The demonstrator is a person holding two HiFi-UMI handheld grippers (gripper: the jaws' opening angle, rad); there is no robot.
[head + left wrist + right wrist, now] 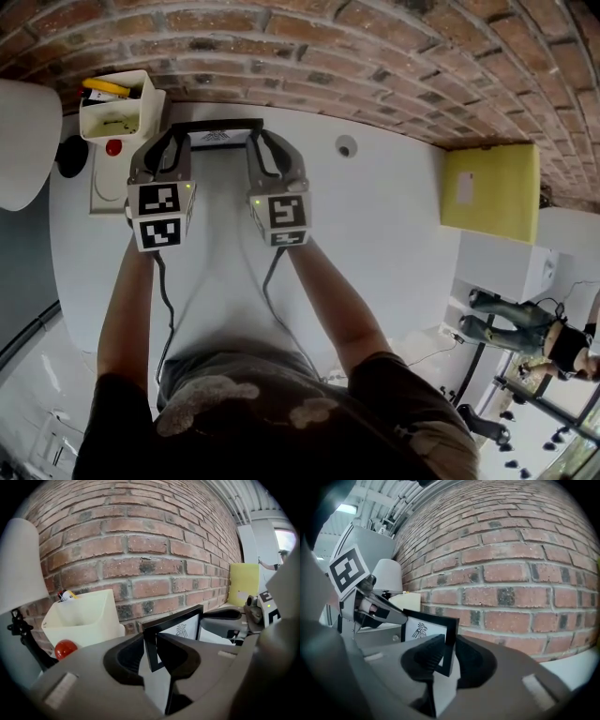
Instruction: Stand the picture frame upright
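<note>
Picture frame (183, 623) upright before brick wall (375, 56); left gripper (151, 651) jaws clamp one side edge, right gripper (449, 656) jaws the other, likely steadying it over counter (375, 216).

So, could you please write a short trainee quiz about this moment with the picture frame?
1. True or false: the left gripper and the right gripper are each shut on a side of the picture frame.
2. What sits to the left gripper's left? A) white bin B) kettle C) laptop
3. Fill in: behind the frame is a ___ wall.
Key: 1 true; 2 A; 3 brick.
</note>
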